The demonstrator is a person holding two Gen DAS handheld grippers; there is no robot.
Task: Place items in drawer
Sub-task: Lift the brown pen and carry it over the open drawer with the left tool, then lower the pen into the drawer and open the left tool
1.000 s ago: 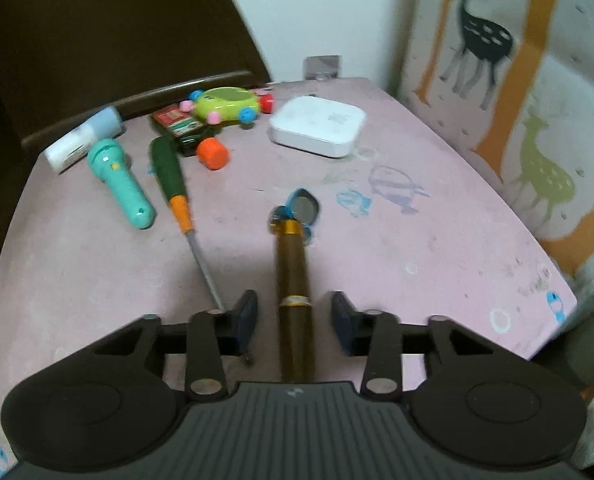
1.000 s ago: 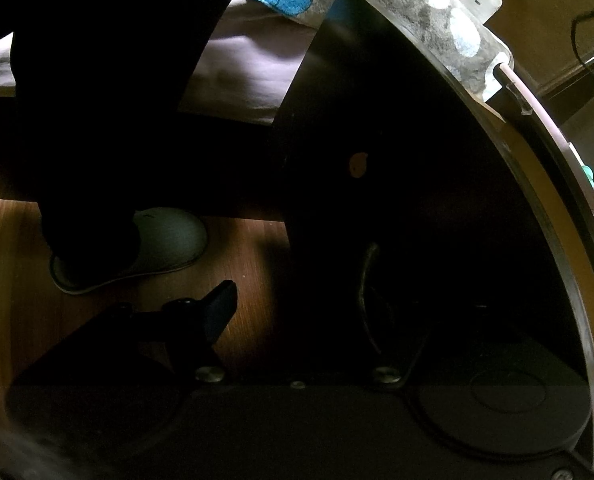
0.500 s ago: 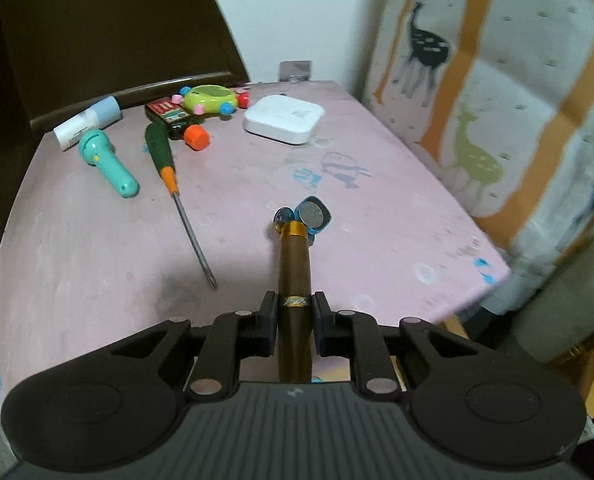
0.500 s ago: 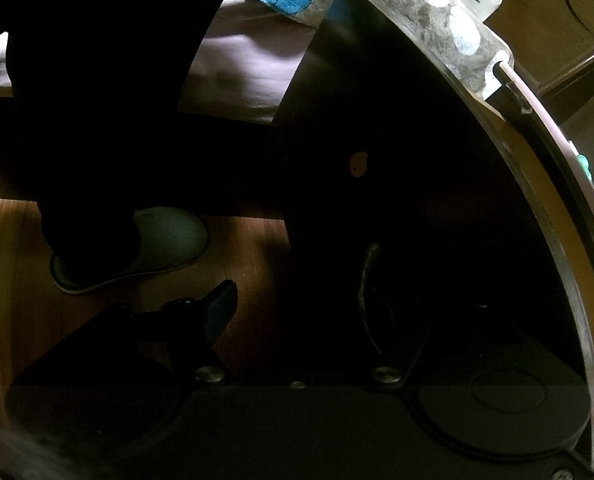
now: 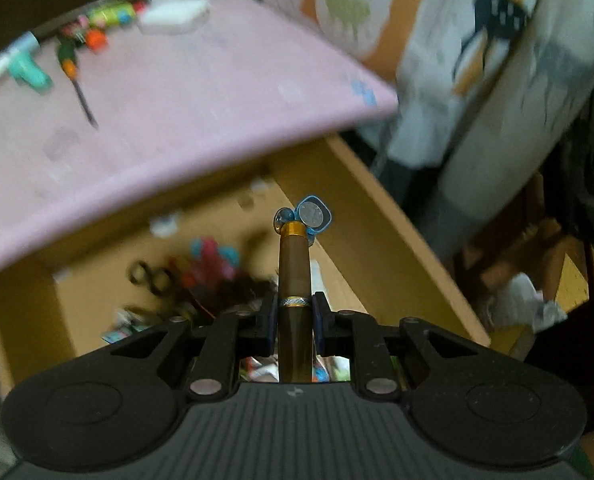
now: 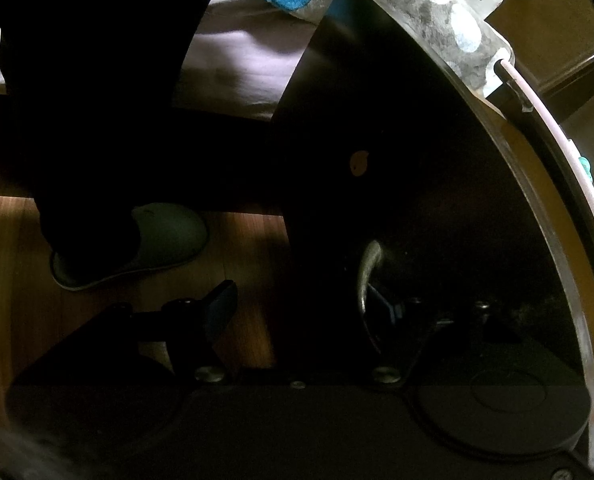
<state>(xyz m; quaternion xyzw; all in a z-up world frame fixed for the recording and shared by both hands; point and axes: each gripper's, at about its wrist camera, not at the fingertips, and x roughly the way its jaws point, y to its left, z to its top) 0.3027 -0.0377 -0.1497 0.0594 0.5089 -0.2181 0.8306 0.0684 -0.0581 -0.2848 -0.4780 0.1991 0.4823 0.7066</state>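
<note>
The left gripper [image 5: 294, 316] is clamped on a brown stick [image 5: 294, 276] above the open drawer [image 5: 377, 216], while the right gripper [image 6: 297, 312] is spread apart beside the drawer handle [image 6: 367, 280].

The left wrist camera looked down past the pink tabletop [image 5: 177, 120] into the open drawer [image 5: 377, 216], fairly close. The right wrist camera sat low, tight against the drawer's dark front [image 6: 417, 184], facing the wooden floor [image 6: 9, 248].
</note>
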